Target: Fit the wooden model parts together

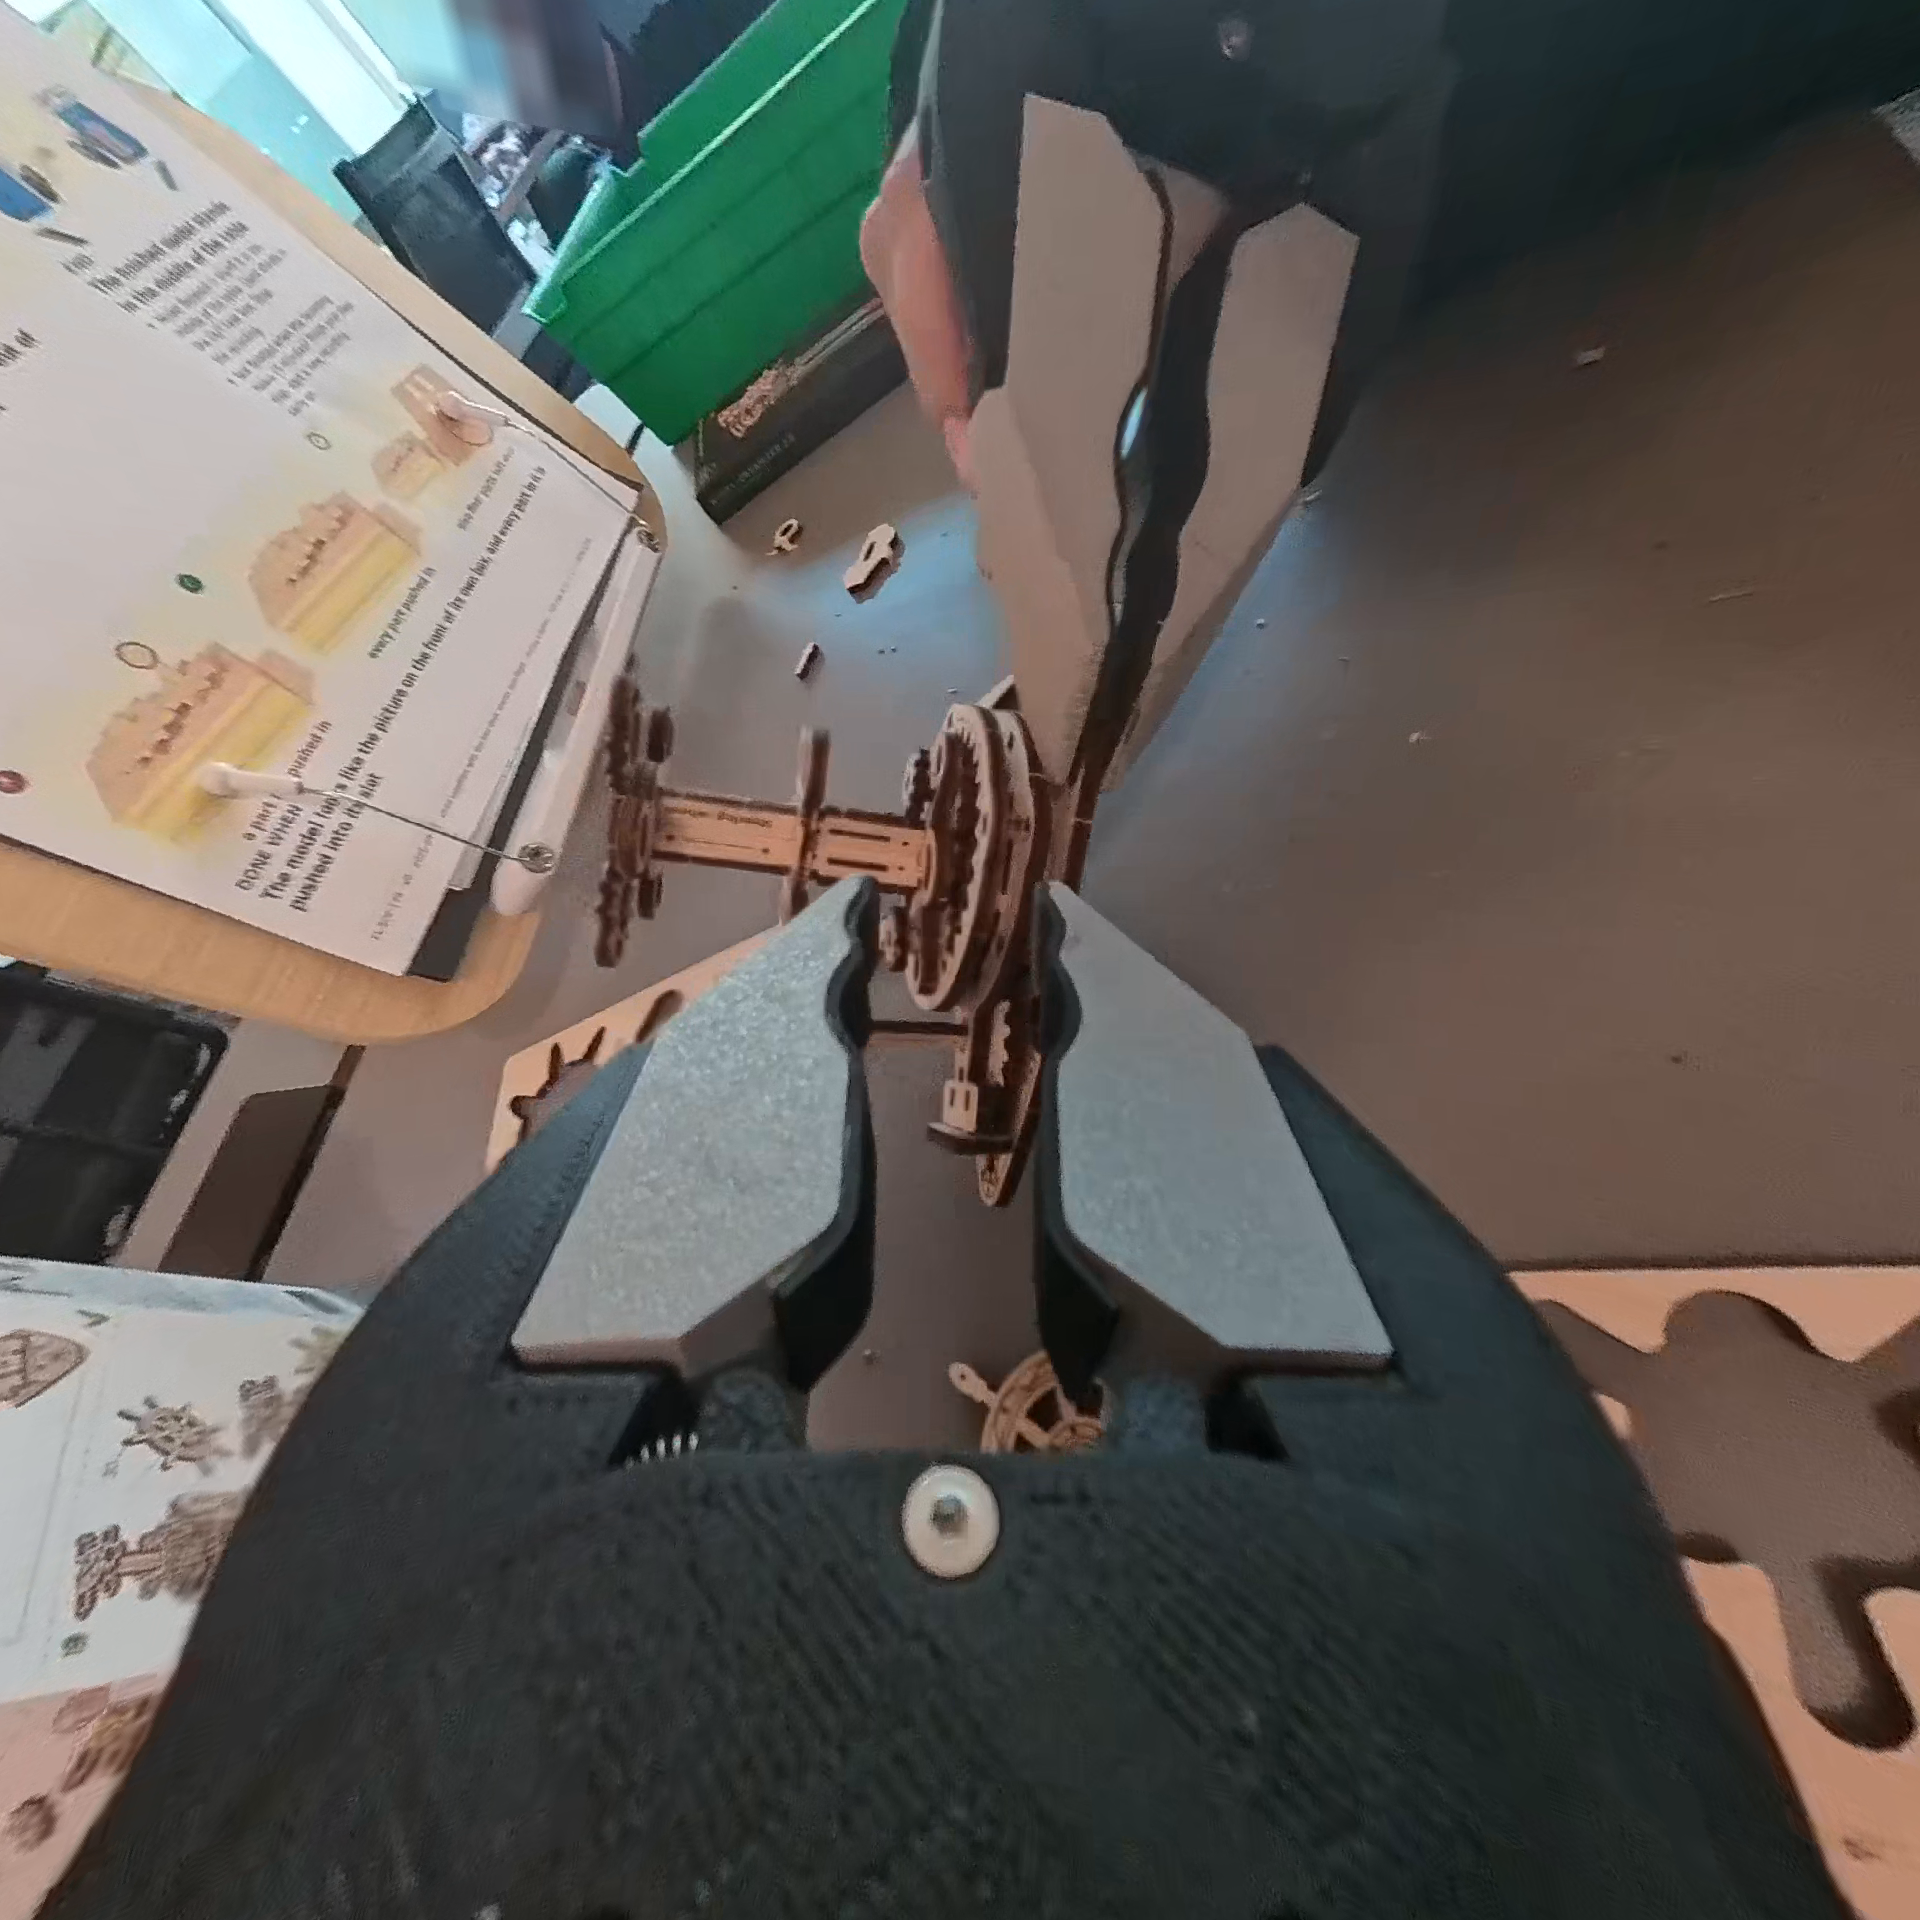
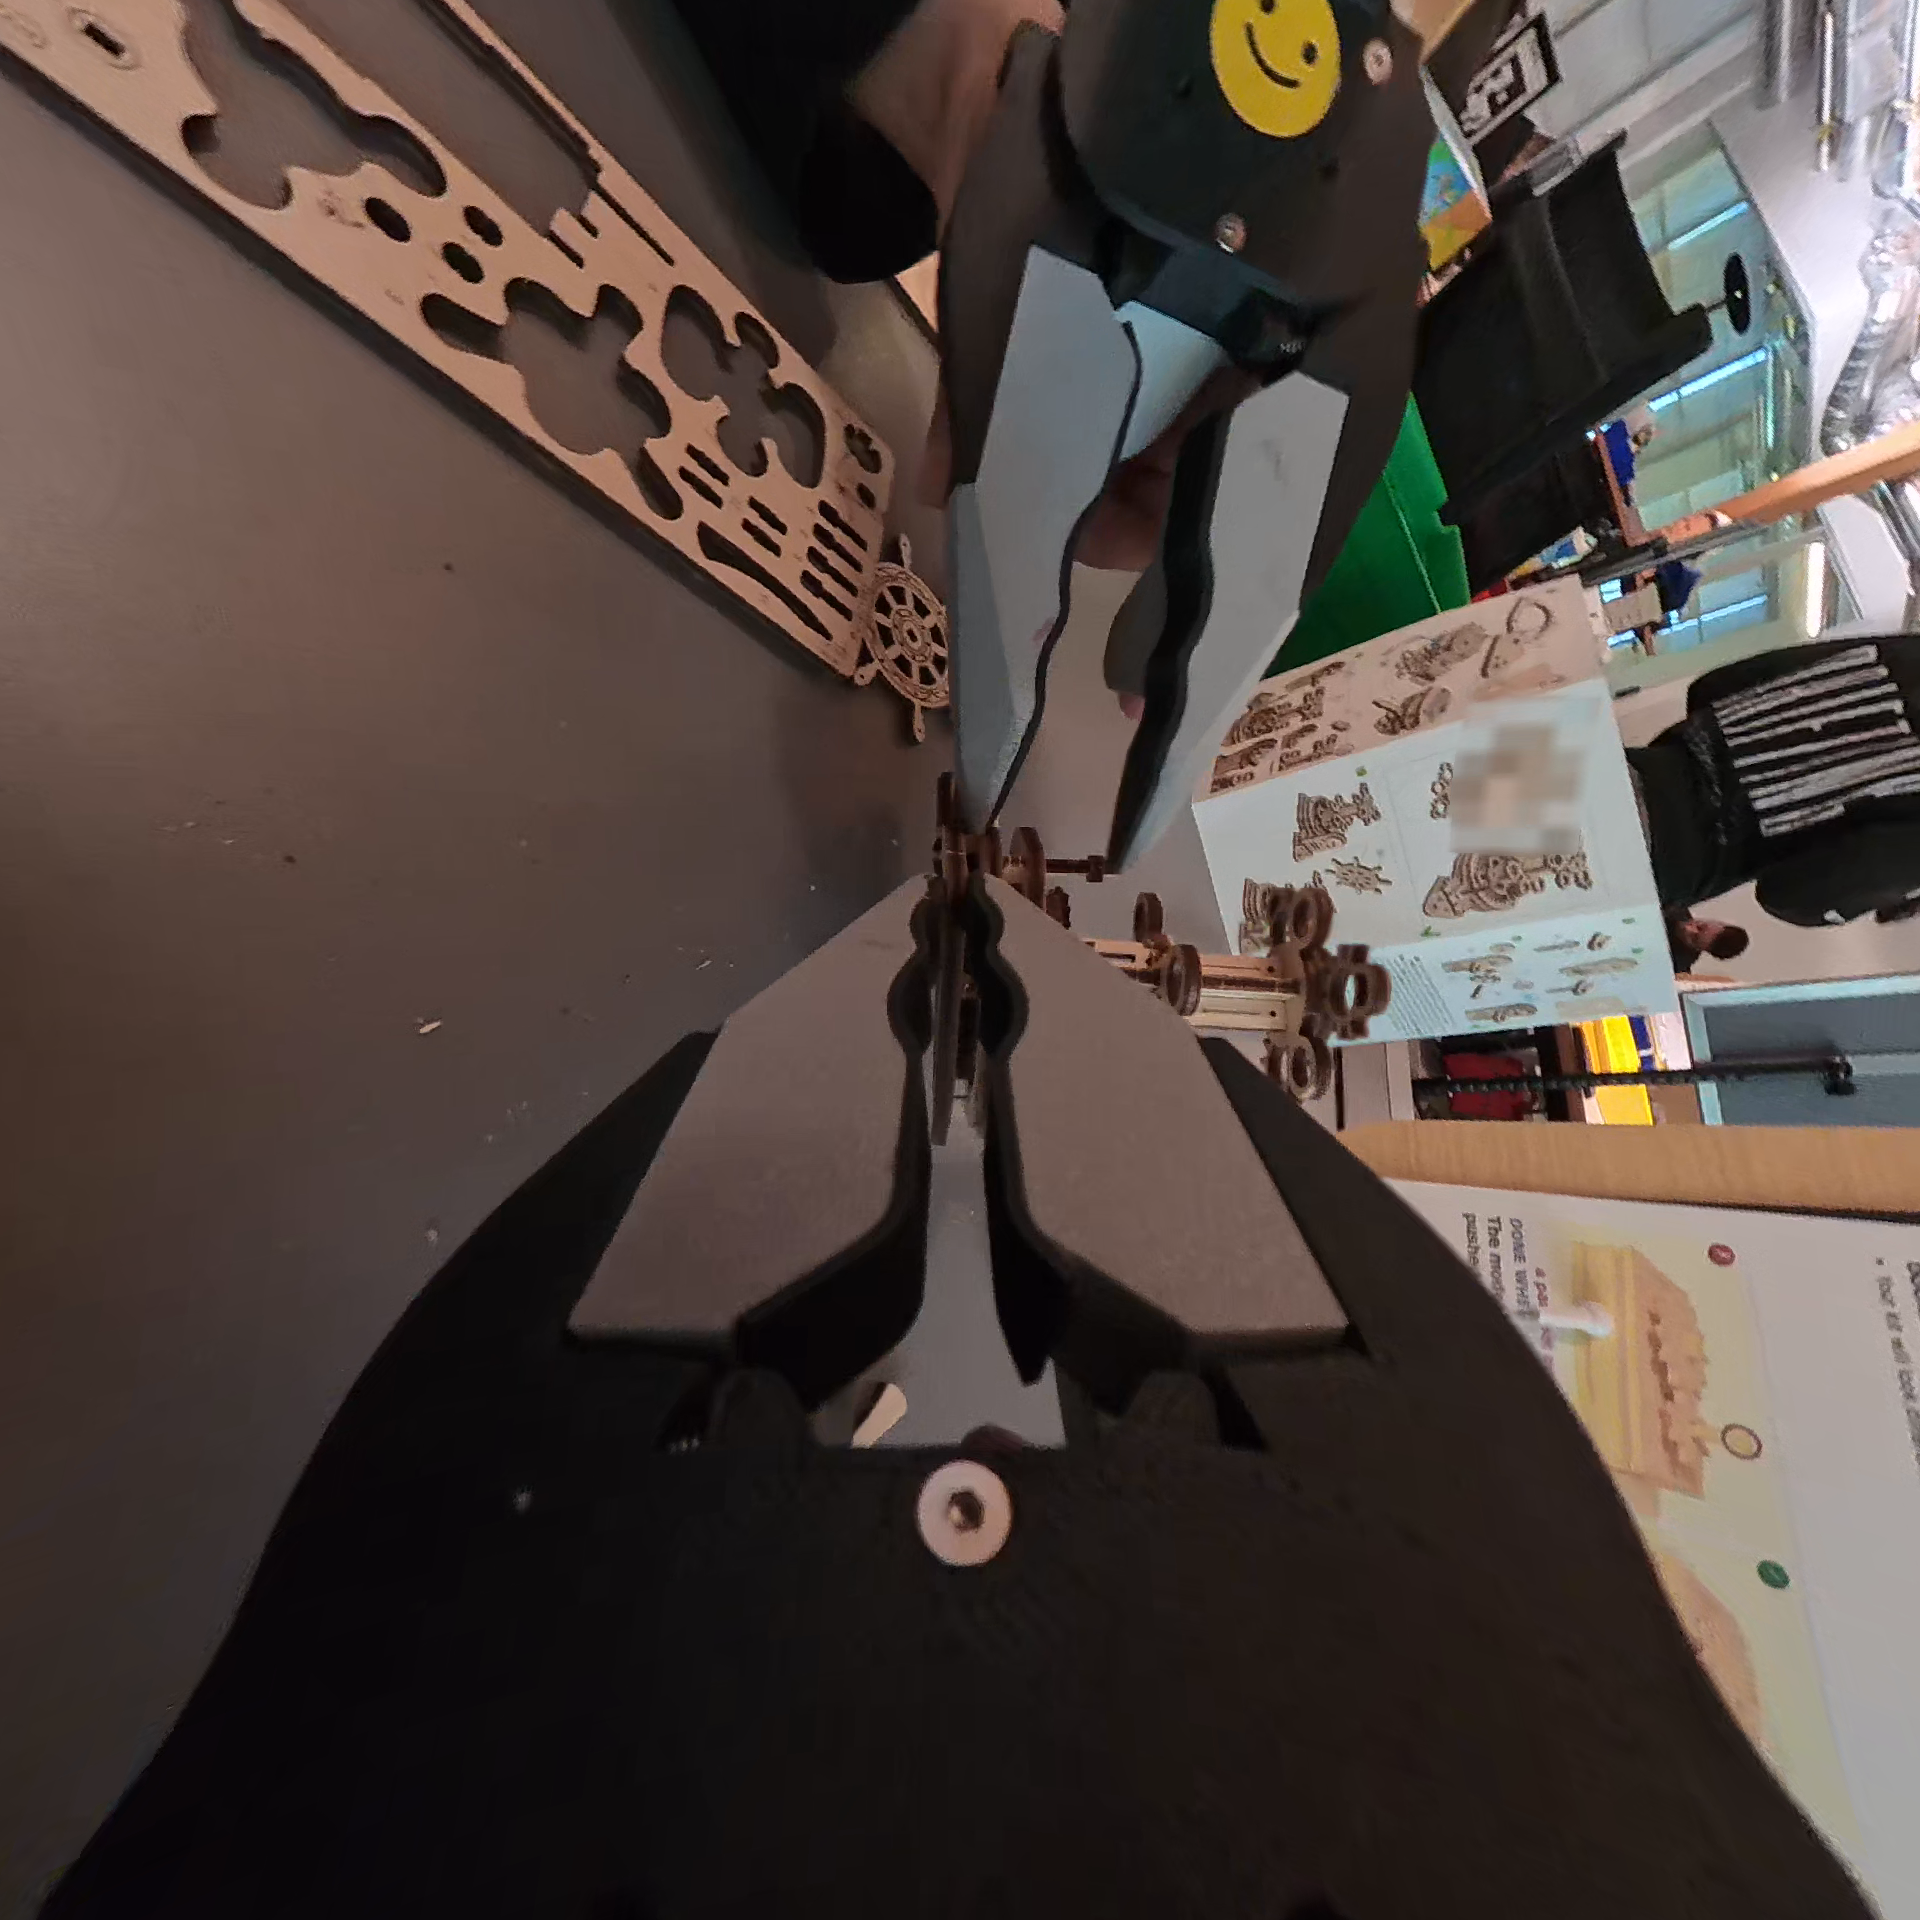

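The wooden model (image 1: pixel 790 831) is an axle with gears at its far end, a disc in the middle and a toothed drum (image 1: pixel 977 862) at the near end. It lies sideways just above the grey table. My left gripper (image 1: pixel 956 904) is open, with one fingertip on each side of the drum. It comes in from above in the right wrist view (image 2: pixel 1049 842). My right gripper (image 2: pixel 951 904) is shut on a thin dark plate at the drum end of the model (image 2: pixel 1236 977). In the left wrist view it comes down from the top (image 1: pixel 1086 748).
A loose wooden ship's wheel (image 1: pixel 1029 1413) lies under my left gripper. Punched-out plywood sheets (image 1: pixel 1766 1455) (image 2: pixel 468 260) lie on the table. An instruction board (image 1: pixel 260 520) stands to the left, with a green bin (image 1: pixel 727 239) and a dark box (image 1: pixel 800 416) behind. Small wood scraps (image 1: pixel 871 561) lie nearby. Only a small space, under 4 cm, lies between the two pairs of fingers.
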Tool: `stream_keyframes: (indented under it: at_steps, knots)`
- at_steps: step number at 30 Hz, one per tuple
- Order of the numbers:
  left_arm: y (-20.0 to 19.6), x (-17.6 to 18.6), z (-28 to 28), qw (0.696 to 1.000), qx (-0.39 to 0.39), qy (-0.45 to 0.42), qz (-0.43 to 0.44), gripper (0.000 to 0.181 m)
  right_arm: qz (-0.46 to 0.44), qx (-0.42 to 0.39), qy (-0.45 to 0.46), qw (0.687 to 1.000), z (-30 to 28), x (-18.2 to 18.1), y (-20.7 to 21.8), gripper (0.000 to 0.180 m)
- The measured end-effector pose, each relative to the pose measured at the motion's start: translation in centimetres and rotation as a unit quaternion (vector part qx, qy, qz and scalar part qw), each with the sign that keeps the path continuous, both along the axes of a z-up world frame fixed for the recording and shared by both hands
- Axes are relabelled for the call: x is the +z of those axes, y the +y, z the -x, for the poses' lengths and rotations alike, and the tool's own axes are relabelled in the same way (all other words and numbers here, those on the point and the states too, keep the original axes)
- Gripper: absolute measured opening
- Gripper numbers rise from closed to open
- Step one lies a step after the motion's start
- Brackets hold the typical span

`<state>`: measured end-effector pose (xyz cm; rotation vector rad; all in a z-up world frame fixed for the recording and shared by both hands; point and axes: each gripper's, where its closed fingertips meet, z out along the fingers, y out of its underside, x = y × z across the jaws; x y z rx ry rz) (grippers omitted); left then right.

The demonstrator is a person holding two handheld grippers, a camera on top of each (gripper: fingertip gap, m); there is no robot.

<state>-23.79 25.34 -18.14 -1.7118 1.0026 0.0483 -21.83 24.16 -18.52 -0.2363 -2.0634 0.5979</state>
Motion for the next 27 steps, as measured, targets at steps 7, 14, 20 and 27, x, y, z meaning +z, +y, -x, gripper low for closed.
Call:
stream_keyframes:
  at_steps: [7,14,20,27]
  knots:
    - [0.0,-0.5,-1.1,1.0,-0.025,0.012,-0.002,0.012,0.049,0.021,-0.014,0.998,-0.1,0.6,-0.6,0.0]
    - [0.3,0.2,-1.8,0.998,-0.05,0.002,-0.036,0.008,0.13,0.045,-0.025,0.99,-0.6,1.7,-0.7,0.0]
    - [1.2,0.6,-2.2,0.996,-0.06,-0.032,-0.05,0.008,0.193,0.047,-0.037,0.979,-0.8,2.1,0.4,0.0]
    - [2.1,0.4,-2.5,0.996,-0.082,-0.033,0.022,0.008,0.204,0.043,-0.044,0.977,-0.9,1.9,1.2,0.0]
